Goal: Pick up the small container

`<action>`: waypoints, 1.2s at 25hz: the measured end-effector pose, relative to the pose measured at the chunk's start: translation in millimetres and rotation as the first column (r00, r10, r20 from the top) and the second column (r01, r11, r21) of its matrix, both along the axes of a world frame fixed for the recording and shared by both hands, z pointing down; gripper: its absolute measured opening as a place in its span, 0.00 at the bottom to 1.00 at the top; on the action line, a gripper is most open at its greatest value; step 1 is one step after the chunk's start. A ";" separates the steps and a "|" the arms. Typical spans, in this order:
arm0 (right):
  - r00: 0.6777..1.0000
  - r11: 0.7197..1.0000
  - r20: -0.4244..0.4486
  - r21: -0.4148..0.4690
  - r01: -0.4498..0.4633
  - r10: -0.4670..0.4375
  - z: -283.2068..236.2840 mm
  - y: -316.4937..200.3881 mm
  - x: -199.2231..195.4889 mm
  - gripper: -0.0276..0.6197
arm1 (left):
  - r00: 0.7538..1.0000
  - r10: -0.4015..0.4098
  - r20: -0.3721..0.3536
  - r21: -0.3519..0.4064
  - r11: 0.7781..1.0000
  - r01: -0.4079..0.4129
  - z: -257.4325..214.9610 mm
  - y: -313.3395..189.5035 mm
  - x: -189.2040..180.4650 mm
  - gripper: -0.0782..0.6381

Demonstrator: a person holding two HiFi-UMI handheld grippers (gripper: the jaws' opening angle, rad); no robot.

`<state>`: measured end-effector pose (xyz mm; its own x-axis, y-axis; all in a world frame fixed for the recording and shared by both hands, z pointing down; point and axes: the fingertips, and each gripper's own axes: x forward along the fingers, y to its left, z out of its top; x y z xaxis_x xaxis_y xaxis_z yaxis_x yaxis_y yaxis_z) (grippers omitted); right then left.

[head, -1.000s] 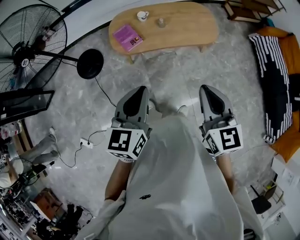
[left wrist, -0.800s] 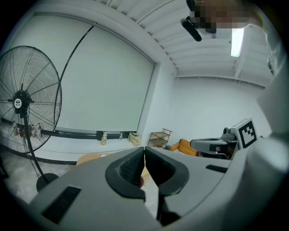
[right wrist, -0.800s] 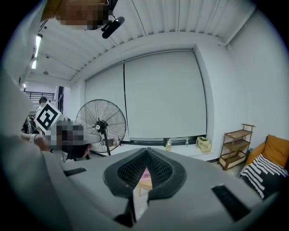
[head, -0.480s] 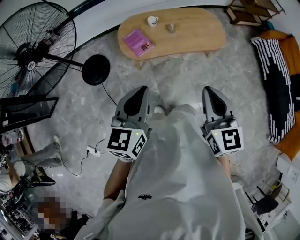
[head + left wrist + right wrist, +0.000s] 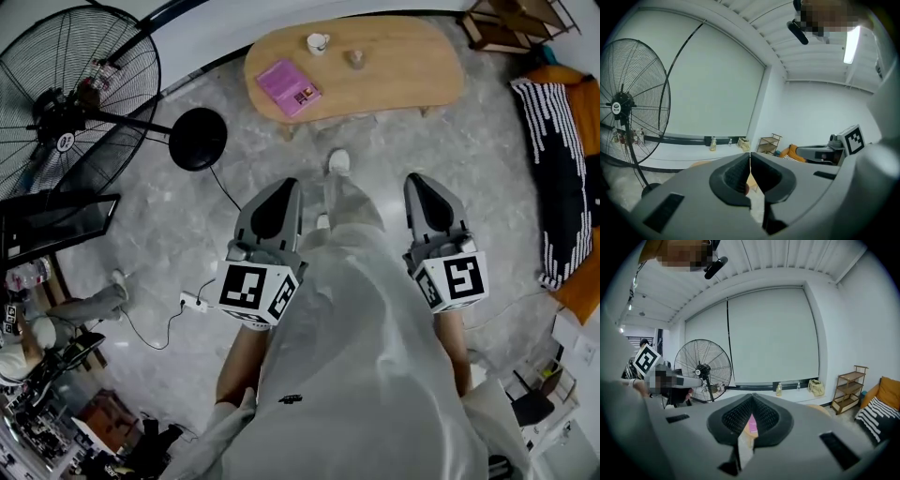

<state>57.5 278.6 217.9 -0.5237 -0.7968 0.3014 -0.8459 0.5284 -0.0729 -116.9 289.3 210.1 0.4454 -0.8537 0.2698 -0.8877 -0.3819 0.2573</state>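
Observation:
A small tan container [image 5: 355,58] stands on the oval wooden table [image 5: 412,70] far ahead, next to a white cup [image 5: 318,42] and a pink book [image 5: 290,86]. My left gripper [image 5: 281,186] and right gripper [image 5: 419,183] are held close to the person's body, well short of the table. Both are shut with nothing between the jaws. In the left gripper view the left gripper [image 5: 749,157] has its tips meeting; in the right gripper view the right gripper [image 5: 752,397] is closed too, with a sliver of the pink book [image 5: 752,425] showing behind the jaws.
A large black pedestal fan [image 5: 75,84] stands at the left with its round base [image 5: 198,139] on the marble floor. A power strip and cable [image 5: 194,302] lie on the floor at left. An orange couch with a striped cushion [image 5: 570,178] is at the right. A wooden shelf [image 5: 502,23] stands behind the table.
The table with its objects has shifted right and slightly nearer in the head view as the person steps forward; a foot now shows ahead. Both grippers stay shut.

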 end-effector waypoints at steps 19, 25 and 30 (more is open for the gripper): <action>0.999 0.999 0.047 -0.024 -0.023 0.024 7.9 -146.9 -24.0 0.05 | 0.999 0.030 0.044 -0.037 0.999 -0.029 -3.6 -141.9 -20.3 0.14; 0.997 0.999 0.057 -0.032 -0.041 0.042 15.6 -197.9 -12.6 0.05 | 0.998 0.026 0.057 -0.030 0.999 -0.025 -9.0 -197.8 -18.5 0.14; 0.998 0.999 0.058 -0.031 -0.035 0.036 22.2 -240.5 -10.8 0.05 | 0.997 0.020 0.072 -0.019 1.000 -0.018 -8.5 -241.9 -18.2 0.14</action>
<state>46.7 38.1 240.1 -0.5126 -0.8064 0.2949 -0.8579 0.4949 -0.1379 -135.1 47.5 201.6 0.4403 -0.8400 0.3172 -0.8968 -0.3945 0.2001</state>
